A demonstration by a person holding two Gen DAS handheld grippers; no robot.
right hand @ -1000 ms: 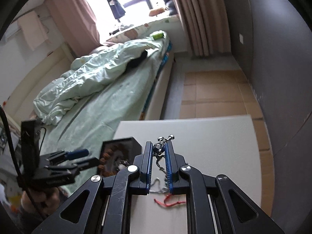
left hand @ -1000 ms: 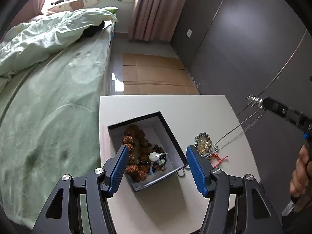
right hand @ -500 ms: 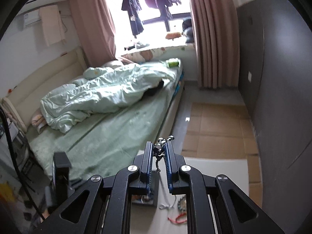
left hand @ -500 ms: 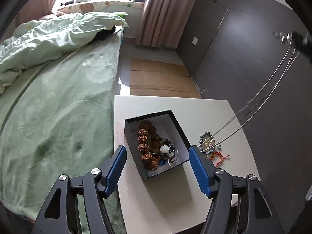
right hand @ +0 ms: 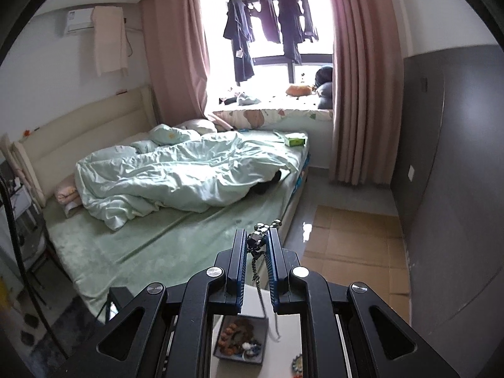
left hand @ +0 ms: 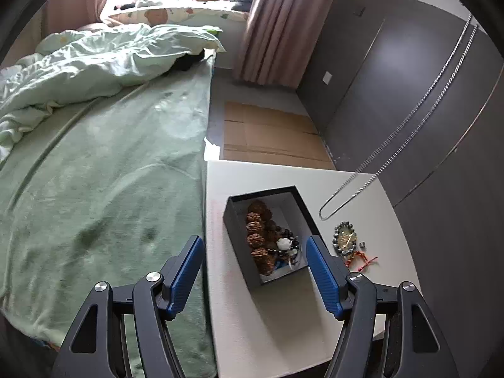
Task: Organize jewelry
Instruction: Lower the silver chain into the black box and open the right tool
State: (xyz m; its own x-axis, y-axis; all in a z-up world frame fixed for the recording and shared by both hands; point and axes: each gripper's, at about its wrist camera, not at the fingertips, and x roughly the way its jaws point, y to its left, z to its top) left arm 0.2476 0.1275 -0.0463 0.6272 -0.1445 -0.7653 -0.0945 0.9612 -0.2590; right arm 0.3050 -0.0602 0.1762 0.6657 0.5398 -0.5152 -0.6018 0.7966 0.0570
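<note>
Pinching a silver chain (right hand: 259,271) near its beaded clasp end, the right claw (right hand: 256,245) has its blue ribbed pads drawn nearly together, the fine links hanging in a long doubled loop (left hand: 409,119) whose bottom dangles just over the white surface (left hand: 277,321). The left claw (left hand: 253,271) gapes wide and grips nothing, poised above a rectangular black box (left hand: 234,223) heaped with knobbly brown beads (left hand: 256,239). Beside the box lie a round beaded bracelet (left hand: 345,238) and a red cord (left hand: 362,260).
</note>
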